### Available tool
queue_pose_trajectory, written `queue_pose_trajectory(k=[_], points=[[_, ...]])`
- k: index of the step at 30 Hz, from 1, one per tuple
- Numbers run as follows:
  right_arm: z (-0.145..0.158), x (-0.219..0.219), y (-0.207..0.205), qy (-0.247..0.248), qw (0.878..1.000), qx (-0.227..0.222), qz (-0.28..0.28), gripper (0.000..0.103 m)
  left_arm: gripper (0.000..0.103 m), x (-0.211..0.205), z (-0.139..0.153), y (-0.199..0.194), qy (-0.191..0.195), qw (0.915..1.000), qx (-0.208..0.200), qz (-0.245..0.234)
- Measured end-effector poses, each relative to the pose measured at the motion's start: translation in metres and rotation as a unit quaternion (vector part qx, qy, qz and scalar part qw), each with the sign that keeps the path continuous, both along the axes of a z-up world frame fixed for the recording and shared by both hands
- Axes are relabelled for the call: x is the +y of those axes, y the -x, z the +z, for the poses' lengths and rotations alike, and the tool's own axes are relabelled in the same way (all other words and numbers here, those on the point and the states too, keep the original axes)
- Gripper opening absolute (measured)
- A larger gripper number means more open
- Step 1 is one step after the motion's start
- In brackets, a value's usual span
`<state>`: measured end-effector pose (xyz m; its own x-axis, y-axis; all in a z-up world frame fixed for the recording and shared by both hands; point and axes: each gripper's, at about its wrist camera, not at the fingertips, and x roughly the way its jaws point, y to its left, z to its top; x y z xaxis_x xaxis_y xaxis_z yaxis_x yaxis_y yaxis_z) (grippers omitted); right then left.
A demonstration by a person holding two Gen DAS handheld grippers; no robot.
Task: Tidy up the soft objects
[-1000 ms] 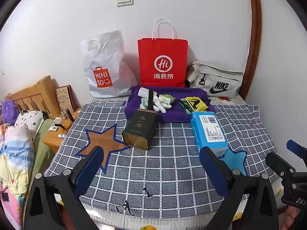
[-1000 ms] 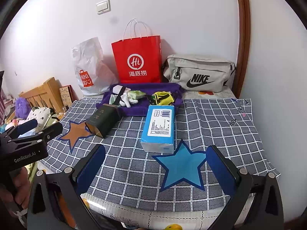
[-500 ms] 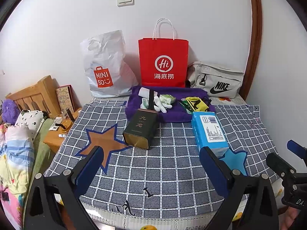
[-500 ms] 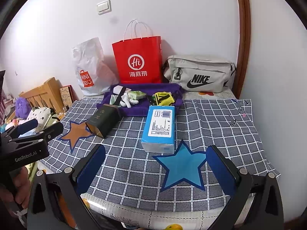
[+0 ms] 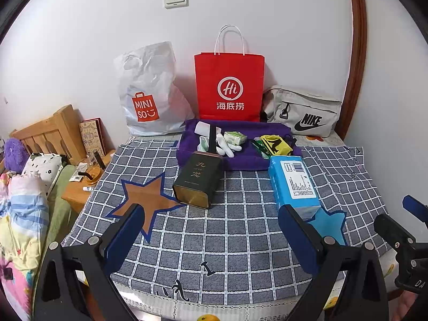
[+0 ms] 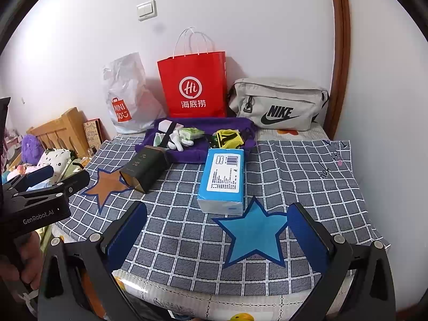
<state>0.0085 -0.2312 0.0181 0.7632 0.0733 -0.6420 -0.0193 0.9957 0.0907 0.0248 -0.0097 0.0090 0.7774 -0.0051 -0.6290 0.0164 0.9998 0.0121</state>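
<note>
Both grippers hang back over the near edge of the grey checked cloth, and neither has anything between its blue pads. The left gripper is spread wide, and so is the right gripper, which sits just above the bright blue star patch.

The soft things lie gathered at the far end: a folded purple towel acts as a bed for the white fabric gloves, a small green-and-white soft packet and a crumpled yellow-and-black fabric piece. They sit together there, well apart from both grippers.

In front of the towel lie two boxy items, a dark green rectangular tin with gold characters tipped on its side and a light blue wrapped tissue pack near the blue star.

Along the wall stand a white plastic shopping bag, a red paper carrier bag and a grey zipped waist bag, likely candidates to receive the soft goods. Whether sorting lies ahead or is done, this view cannot settle.
</note>
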Motion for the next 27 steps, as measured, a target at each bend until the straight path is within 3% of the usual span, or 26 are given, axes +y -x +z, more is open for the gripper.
queue_pose_trajectory(k=[27], points=[[-0.0005, 0.0002, -0.0008, 0.002, 1.0, -0.005, 0.004, 0.103, 0.101, -0.0021, 0.0009, -0.0048, -0.003, 1.0, -0.002, 0.003]])
